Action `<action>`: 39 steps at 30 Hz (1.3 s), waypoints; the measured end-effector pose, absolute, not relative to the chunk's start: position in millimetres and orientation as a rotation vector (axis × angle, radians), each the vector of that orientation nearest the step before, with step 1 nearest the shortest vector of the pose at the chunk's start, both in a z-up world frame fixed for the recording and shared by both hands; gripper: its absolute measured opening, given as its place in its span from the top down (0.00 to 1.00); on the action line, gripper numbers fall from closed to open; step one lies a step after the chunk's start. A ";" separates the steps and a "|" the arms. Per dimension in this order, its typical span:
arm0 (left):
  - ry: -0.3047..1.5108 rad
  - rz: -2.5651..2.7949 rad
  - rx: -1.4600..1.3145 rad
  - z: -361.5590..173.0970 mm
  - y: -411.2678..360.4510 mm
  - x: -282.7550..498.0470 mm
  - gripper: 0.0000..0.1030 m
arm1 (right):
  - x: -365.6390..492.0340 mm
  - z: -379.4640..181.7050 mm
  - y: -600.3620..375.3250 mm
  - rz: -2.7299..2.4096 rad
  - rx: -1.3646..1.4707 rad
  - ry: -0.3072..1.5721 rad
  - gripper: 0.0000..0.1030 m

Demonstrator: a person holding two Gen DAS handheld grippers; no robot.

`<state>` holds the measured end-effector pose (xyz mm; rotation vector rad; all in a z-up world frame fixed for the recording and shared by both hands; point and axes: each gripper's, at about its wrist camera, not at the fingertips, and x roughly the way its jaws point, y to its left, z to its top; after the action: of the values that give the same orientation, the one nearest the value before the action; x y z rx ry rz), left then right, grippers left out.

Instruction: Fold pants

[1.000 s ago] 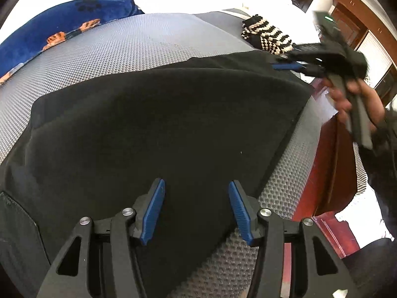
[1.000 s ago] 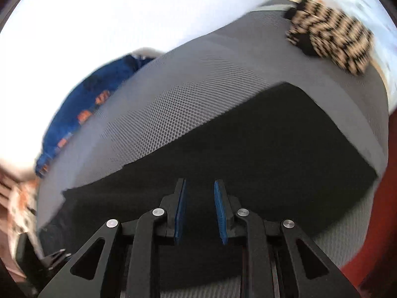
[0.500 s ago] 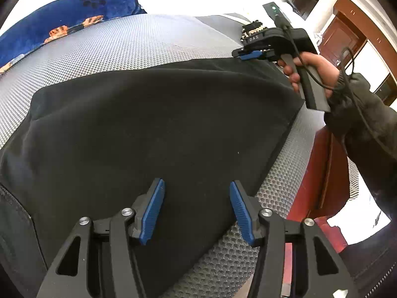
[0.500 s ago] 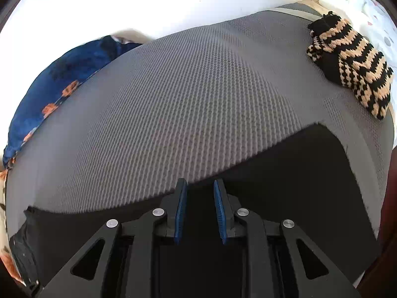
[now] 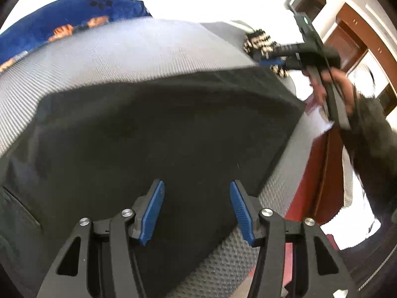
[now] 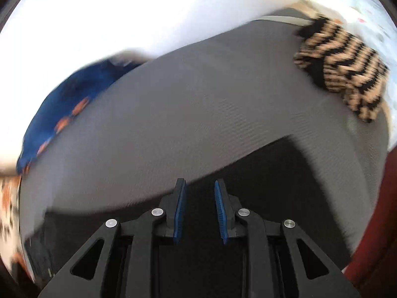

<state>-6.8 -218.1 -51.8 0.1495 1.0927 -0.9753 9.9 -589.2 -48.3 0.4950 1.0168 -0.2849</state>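
Black pants (image 5: 161, 134) lie flat on a grey textured mattress (image 5: 124, 49). My left gripper (image 5: 196, 208) is open and empty, hovering over the pants' near edge. My right gripper (image 6: 198, 208) hangs over the far edge of the pants (image 6: 273, 198), its blue pads (image 6: 180, 211) a narrow gap apart with nothing between them. In the left wrist view the right gripper (image 5: 273, 60) sits at the pants' far right corner, held by a hand.
A striped black-and-tan knit item (image 6: 342, 74) lies at the mattress's far right corner. A blue blanket with orange prints (image 5: 62, 22) lies at the far left. A red-brown bed frame (image 5: 315, 173) runs along the right edge.
The right gripper has swung back and right along the pants' far edge; its view is blurred by motion. The left gripper has barely moved.
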 end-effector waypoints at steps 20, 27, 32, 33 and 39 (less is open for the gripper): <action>1.058 -0.918 0.207 -68.0 -204.9 -5.9 0.49 | 61.9 -75.2 -440.4 0.107 0.363 1.125 0.88; 1.046 -0.917 0.180 -71.4 -195.3 -15.3 0.48 | 31.2 -74.1 -484.9 -0.108 0.397 1.097 0.62; 1.043 -0.932 0.207 -71.5 -188.3 -24.9 0.48 | -3.9 -71.6 -478.6 -0.147 0.297 1.127 0.62; 1.045 -0.934 0.211 -71.5 -187.1 -26.1 0.48 | -7.4 -71.4 -478.7 -0.158 0.270 1.131 0.62; 1.073 -0.959 0.193 -71.3 -178.1 -27.0 0.48 | -27.6 -69.5 -515.8 -0.285 0.289 1.166 0.58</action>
<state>-27.0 -178.1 -71.3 0.1926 1.0733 -0.9591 -27.6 -515.8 -69.5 0.2892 1.1656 -0.2855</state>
